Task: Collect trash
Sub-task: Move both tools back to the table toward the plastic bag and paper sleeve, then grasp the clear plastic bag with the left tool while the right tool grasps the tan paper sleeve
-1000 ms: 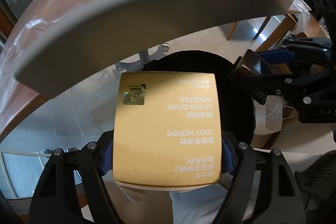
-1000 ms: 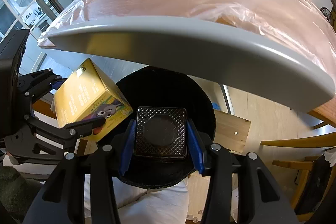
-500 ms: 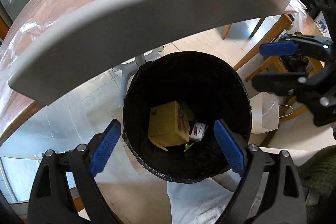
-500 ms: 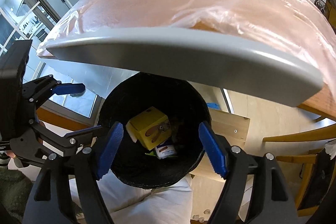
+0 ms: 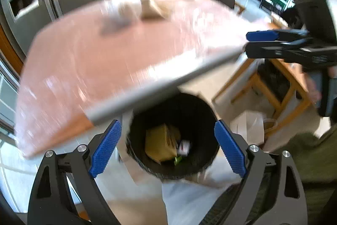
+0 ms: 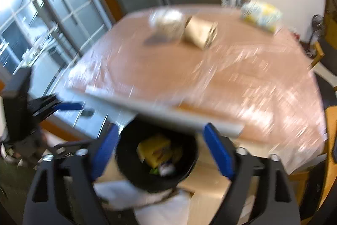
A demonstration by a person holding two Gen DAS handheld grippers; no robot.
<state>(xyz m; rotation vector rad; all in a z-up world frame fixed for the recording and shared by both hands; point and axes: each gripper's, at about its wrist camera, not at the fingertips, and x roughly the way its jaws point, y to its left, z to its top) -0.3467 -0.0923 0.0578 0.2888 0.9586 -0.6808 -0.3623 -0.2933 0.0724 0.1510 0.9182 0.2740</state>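
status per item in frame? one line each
left gripper: jaws open, nothing between them
right gripper: jaws opening, nothing between them
black bin: uncovered, partly under the table edge, trash inside
yellow box: lying tilted in the bin
small white container: in the bin beside the box
brown paper bag: on the table, not yet collected
clear bag: on the table, uncollected

Yellow box (image 5: pixel 161 146) lies tilted in the black bin (image 5: pixel 207 158) (other scraps beside it).

Both wrist views angled down, sharing bin (image 5: pixel 172 140), table (image 6: pixel 210 69)
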